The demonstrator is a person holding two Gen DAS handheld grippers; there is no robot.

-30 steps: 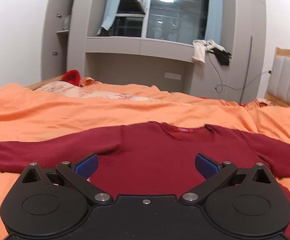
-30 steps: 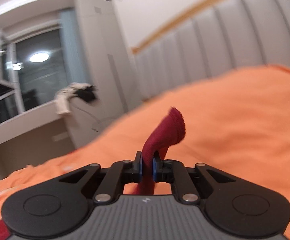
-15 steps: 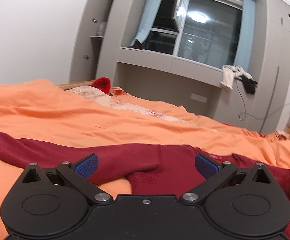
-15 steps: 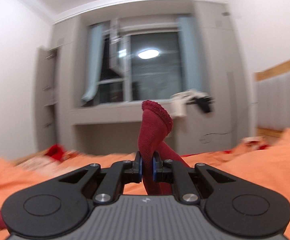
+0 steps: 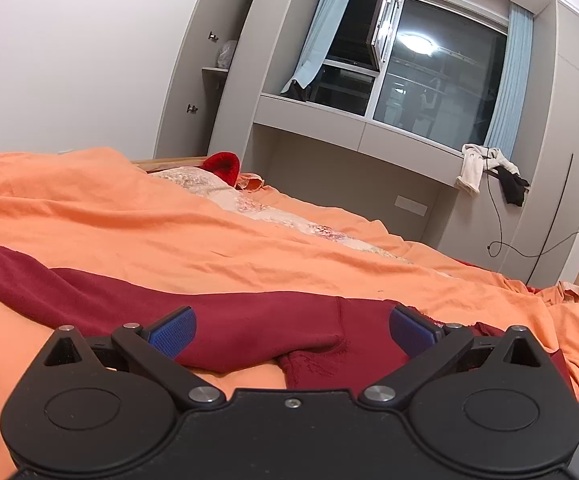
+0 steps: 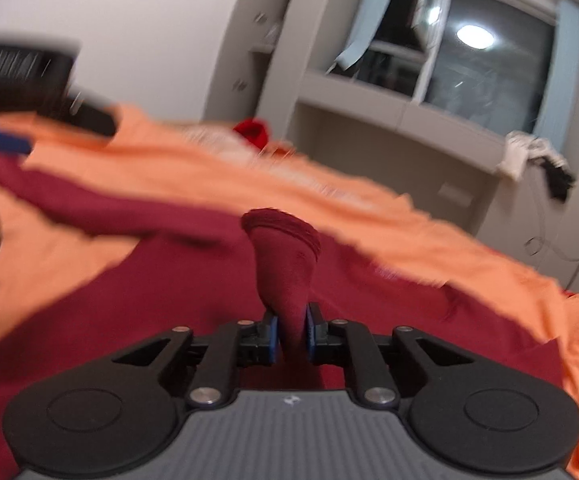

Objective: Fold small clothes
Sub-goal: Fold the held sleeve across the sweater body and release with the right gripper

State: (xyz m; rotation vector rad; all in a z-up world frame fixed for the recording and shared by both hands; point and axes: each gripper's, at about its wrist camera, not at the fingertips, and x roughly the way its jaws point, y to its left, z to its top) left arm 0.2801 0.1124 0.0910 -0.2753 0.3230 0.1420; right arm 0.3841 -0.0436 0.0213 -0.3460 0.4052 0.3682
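Garment: a dark red long-sleeved top point(image 5: 273, 332) lies spread on the bed's orange duvet point(image 5: 169, 240), on the side of the bed away from the window wall, neckline pointing toward that wall.

Left sleeve: stretched flat across the duvet toward the bed's left edge point(image 5: 29, 276), not yet folded in.

Right hand-held gripper point(image 6: 292, 330): clamped tight on the cuff end of the other sleeve point(image 6: 285, 256), which stands up between the blue pads. It hangs above the red body panel; the view is motion-blurred. My guess is the sleeve is being laid across the chest for the first fold.

Left hand-held gripper point(image 5: 291, 326): jaws spread wide, holding nothing, low over the armpit area where the left sleeve joins the body. It looks placed either to pin the cloth while the other sleeve crosses, or to take the left sleeve next.

Why held by the cuff: gripping the very end lets the whole sleeve trail and fall straight.

Risk: the soft knit could bunch at the shoulder if dropped early.

Surroundings: a bright red fuzzy item point(image 5: 222, 166) and a floral cloth point(image 5: 273, 212) near the bed's far edge; clothes draped on the window ledge point(image 5: 485, 170).
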